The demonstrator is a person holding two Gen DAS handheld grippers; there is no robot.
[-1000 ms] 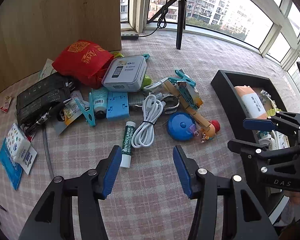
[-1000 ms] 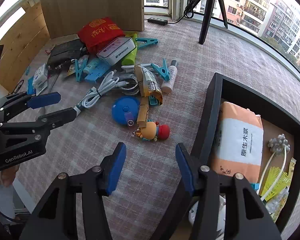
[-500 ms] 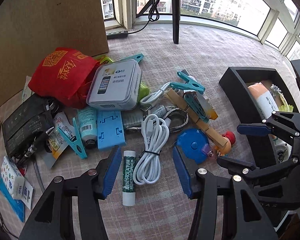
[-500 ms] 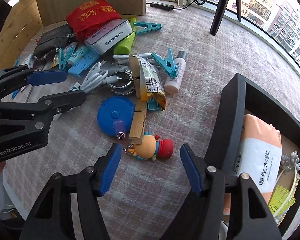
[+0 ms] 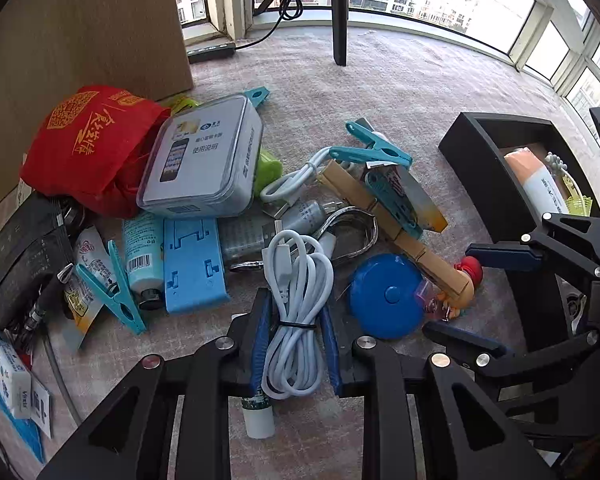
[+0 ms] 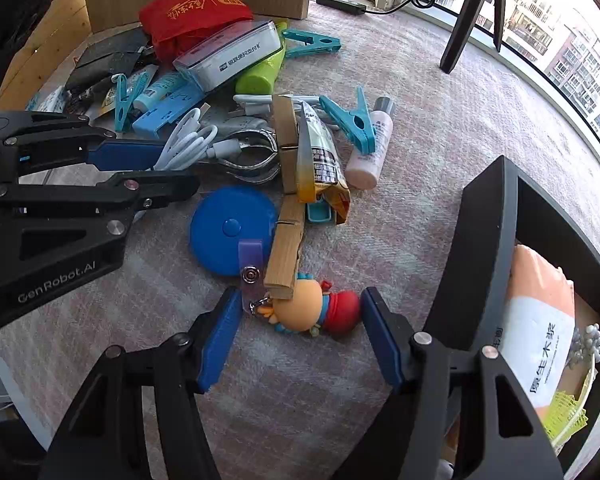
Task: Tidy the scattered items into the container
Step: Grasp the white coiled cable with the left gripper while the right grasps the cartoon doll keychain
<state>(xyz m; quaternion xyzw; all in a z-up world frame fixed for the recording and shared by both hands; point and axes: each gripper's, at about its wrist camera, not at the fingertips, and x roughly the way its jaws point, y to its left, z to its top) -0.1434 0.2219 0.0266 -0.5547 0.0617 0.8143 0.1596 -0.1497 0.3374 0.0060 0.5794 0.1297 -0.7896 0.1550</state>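
Observation:
My left gripper (image 5: pixel 294 338) has its blue pads closed against a coiled white cable (image 5: pixel 296 304) on the cloth; the cable also shows in the right wrist view (image 6: pixel 188 142). My right gripper (image 6: pixel 300 332) is open and straddles a small doll keychain with a red cap (image 6: pixel 316 312), not touching it. The black container (image 6: pixel 484 248) stands at the right with an orange tissue pack (image 6: pixel 540 328) inside. A lip balm stick (image 5: pixel 258 416) lies partly under the left gripper.
A pile lies ahead: blue round tape measure (image 6: pixel 232 228), wooden clip (image 6: pixel 286 236), snack packet (image 6: pixel 320 156), teal clips (image 6: pixel 348 120), white bottle (image 6: pixel 374 148), grey tin box (image 5: pixel 204 160), red bag (image 5: pixel 88 144), blue holder (image 5: pixel 192 264). A tripod leg (image 5: pixel 338 12) stands behind.
The left gripper moved forward over the white cable and closed on it. The right gripper moved forward and down around the doll keychain, still open.

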